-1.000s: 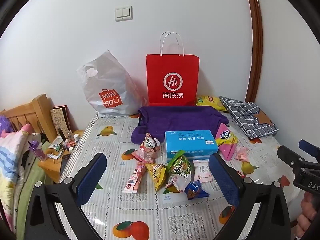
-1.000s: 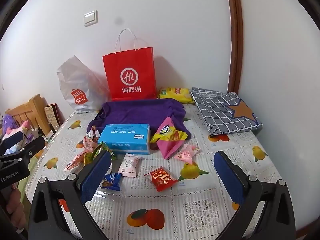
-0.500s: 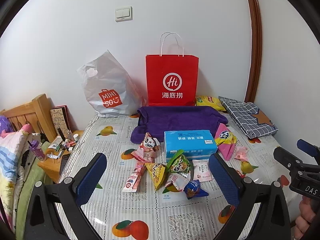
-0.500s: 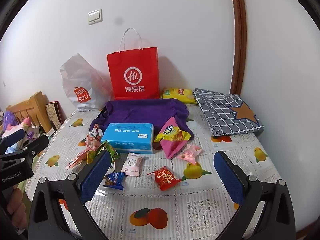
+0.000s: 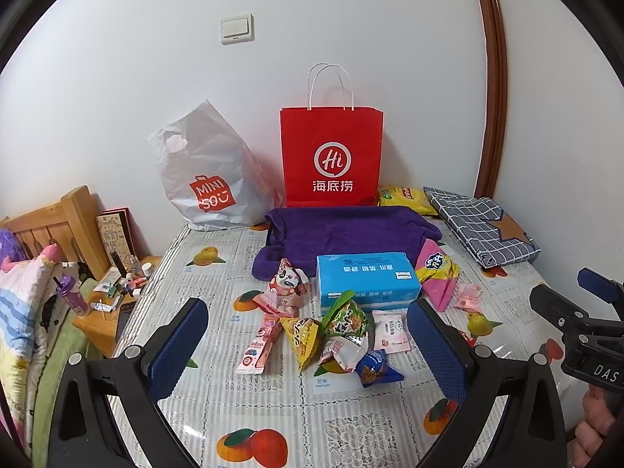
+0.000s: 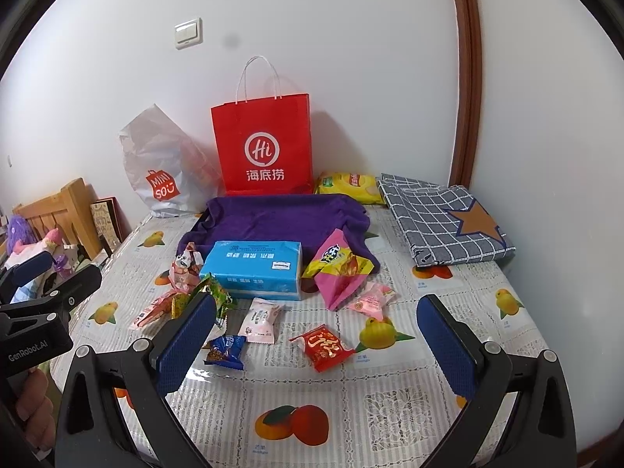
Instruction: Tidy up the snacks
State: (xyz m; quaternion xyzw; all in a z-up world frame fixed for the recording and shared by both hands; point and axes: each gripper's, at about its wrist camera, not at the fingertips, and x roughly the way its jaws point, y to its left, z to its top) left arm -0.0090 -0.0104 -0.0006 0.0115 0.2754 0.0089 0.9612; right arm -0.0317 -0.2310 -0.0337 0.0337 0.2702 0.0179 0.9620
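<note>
Both of our grippers have eased slightly forward and to the left over the last second, so the snacks now sit a touch nearer in each view, though nothing on the table itself has moved. We hold the left gripper (image 5: 308,345) low above the near edge of the fruit-print tablecloth (image 5: 273,409), level and pointing at the back wall, its blue-padded jaws spread wide with nothing between them. Our right gripper (image 6: 316,335) is posed the same way just to the right, equally spread and empty (part of a hand gripping each handle shows at the frame edges). Framed between the left gripper's fingers lies a loose cluster: a yellow triangular packet (image 5: 302,337), a green packet (image 5: 347,318) touching it, a blue packet (image 5: 376,366) nearest us, and a pink stick packet (image 5: 259,345) off to the left. From the right wrist camera we see a red packet (image 6: 323,347) and a white-and-pink packet (image 6: 260,320) lying apart on the cloth. Behind these sits a blue tissue box (image 5: 366,279) with a pink-and-yellow bag (image 6: 337,269) leaning beside it, then a purple towel (image 5: 343,232), and against the wall a red paper bag (image 5: 331,156) standing upright beside a white plastic bag (image 5: 206,183).
</note>
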